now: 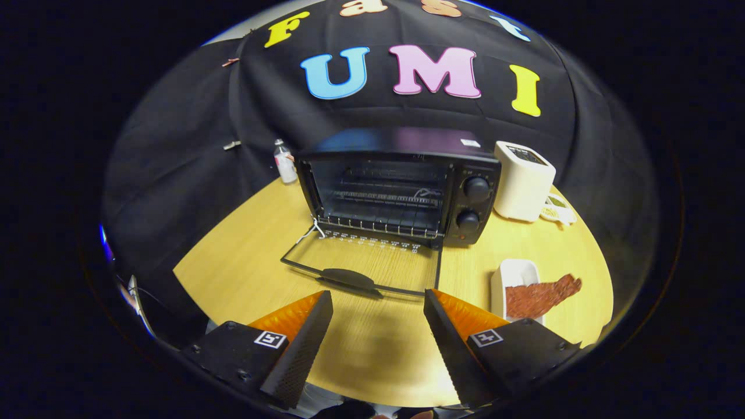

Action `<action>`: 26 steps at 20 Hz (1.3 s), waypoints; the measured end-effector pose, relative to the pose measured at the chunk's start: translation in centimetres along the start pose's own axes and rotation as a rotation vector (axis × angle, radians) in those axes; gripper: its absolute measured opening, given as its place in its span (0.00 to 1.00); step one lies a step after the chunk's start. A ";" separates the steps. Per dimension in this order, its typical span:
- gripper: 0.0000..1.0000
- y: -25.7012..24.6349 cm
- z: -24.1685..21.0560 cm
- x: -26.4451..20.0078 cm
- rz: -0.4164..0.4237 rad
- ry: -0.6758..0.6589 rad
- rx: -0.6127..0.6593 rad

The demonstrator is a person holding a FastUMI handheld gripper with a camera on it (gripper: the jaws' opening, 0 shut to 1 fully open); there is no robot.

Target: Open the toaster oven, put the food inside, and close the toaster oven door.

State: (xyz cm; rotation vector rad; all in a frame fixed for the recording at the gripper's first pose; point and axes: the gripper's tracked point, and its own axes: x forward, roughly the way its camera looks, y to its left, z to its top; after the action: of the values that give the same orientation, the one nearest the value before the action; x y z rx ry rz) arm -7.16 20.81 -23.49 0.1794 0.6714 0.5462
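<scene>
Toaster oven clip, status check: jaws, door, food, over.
Gripper open, jaws empty, just short of the door handle. Toaster oven door down flat, rack bare. Meat strip on white dish, beside right jaw. Path clear.

A round table [244,273] with a pale wood-grain top stands in front of me, and soft shadows pool on the near part of its surface. Black cloth [174,163] hangs behind it as the booth's wall, creased in long folds and held with a couple of small clips [231,145]. The light comes from above, leaving a dull sheen on the wood.
</scene>
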 end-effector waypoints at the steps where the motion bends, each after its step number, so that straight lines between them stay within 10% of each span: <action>1: 0.98 -1.2 0.7 -1.0 0.022 -0.002 -0.009; 11: 0.98 -17.6 0.9 -5.4 0.008 0.075 0.120; 19: 0.96 -25.7 -3.3 0.0 0.037 0.258 0.416; 26: 0.40 -24.1 -6.0 2.6 0.122 0.356 0.582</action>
State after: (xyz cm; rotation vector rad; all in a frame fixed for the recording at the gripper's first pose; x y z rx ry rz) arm 0.89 1.74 -37.46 0.6829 1.1644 0.4918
